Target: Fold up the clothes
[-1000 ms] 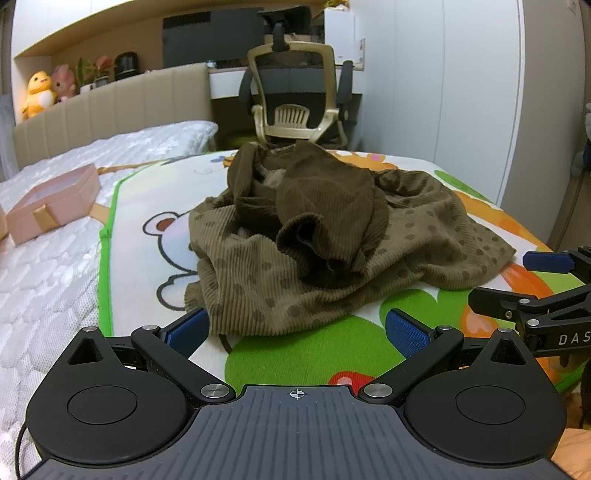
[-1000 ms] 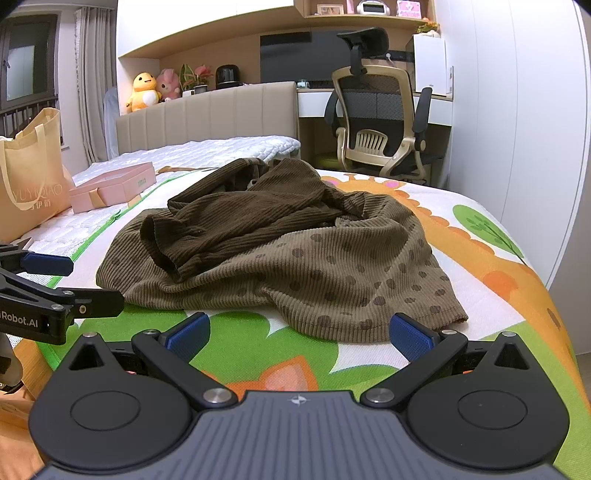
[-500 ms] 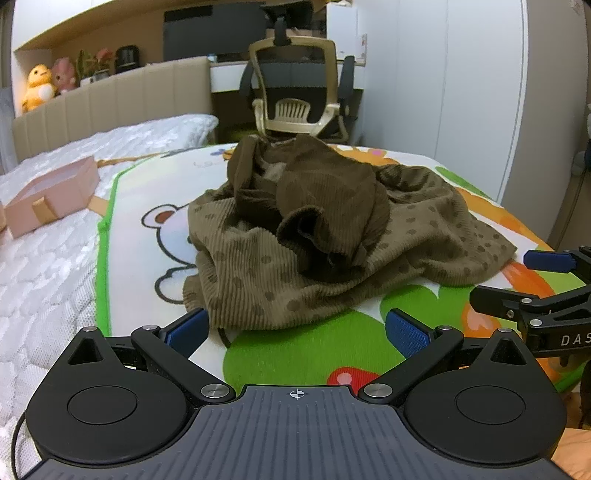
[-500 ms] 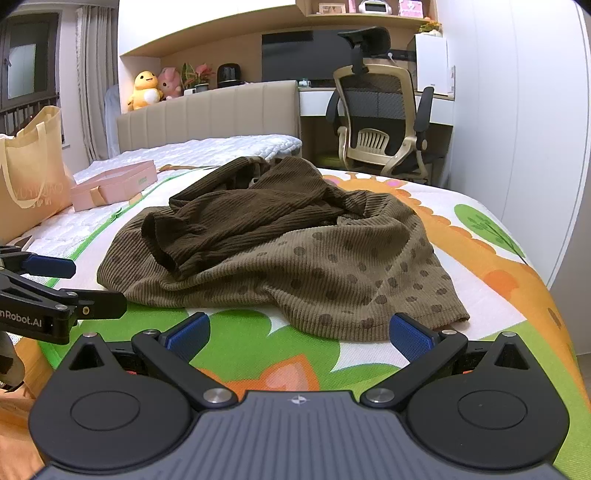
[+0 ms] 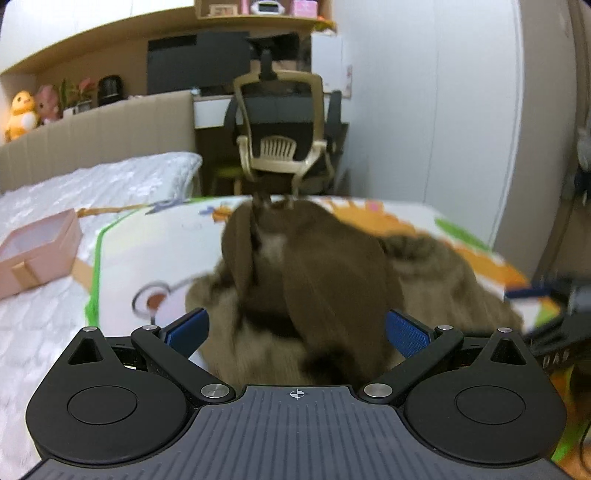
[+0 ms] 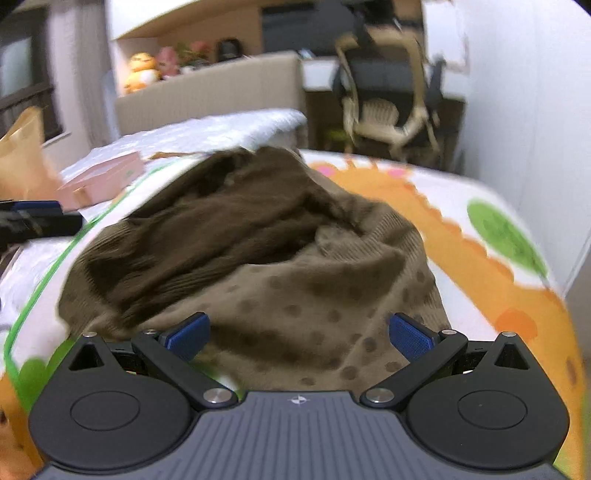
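A home bedroom: ahead to the left a bed (image 5: 110, 184) with padded headboard (image 5: 99, 133); soft toys (image 5: 22, 114) on the ledge behind; straight ahead a desk chair (image 5: 280, 129) under a shelf (image 5: 258, 22).

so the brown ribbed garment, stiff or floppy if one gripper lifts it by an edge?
Probably floppy: the brown garment lies crumpled in soft overlapping folds on the mat. Lifted by one edge, it would likely drape and trail. The ribbed knit looks grippy rather than slick. Both open grippers hold nothing.

Garment heap (image 6: 258, 258) fills mat centre; mat's right strip (image 6: 491, 280) apparently clear; pink box (image 5: 37, 254) left.
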A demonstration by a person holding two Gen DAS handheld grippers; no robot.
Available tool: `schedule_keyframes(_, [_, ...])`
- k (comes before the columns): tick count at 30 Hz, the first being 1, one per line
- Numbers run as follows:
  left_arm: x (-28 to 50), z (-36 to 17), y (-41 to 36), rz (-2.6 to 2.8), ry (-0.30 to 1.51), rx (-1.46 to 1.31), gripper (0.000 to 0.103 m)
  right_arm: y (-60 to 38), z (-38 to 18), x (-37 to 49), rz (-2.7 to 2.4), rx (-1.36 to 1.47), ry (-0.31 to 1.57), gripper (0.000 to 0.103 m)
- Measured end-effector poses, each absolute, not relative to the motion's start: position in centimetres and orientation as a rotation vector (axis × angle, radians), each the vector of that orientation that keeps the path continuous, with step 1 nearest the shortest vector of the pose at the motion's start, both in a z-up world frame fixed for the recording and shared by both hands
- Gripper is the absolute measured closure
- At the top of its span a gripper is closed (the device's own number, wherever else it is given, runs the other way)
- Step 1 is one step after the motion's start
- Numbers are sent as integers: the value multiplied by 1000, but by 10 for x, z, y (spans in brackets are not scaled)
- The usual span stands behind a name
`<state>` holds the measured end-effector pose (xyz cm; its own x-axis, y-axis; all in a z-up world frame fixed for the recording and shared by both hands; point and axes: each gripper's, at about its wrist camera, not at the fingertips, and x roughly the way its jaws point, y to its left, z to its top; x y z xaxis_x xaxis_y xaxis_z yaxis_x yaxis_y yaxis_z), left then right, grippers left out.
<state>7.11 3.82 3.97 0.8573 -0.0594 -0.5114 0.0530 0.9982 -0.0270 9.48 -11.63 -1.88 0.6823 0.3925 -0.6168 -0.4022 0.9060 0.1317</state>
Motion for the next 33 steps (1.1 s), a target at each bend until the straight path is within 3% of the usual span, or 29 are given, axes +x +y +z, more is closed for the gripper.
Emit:
schedule_keyframes(10, [199, 3, 124, -91, 718, -280, 0, -126, -48, 124, 386, -3, 776, 0])
schedule_keyframes(18, [230, -31, 137, -83, 809, -324, 0, -113, -46, 127, 417, -136, 783, 0])
schedule_keyframes(25, [228, -36, 142, -120, 822, -317, 0, -118, -4, 127, 457, -173, 472, 0])
schedule_keyframes(30, [229, -32, 137, -121, 840, -269, 0, -122, 4, 215, 457, -76, 561, 35])
schedule_keyframes(33, [226, -30, 140, -100, 803, -311, 0, -119, -6, 266, 453, 19, 639, 38])
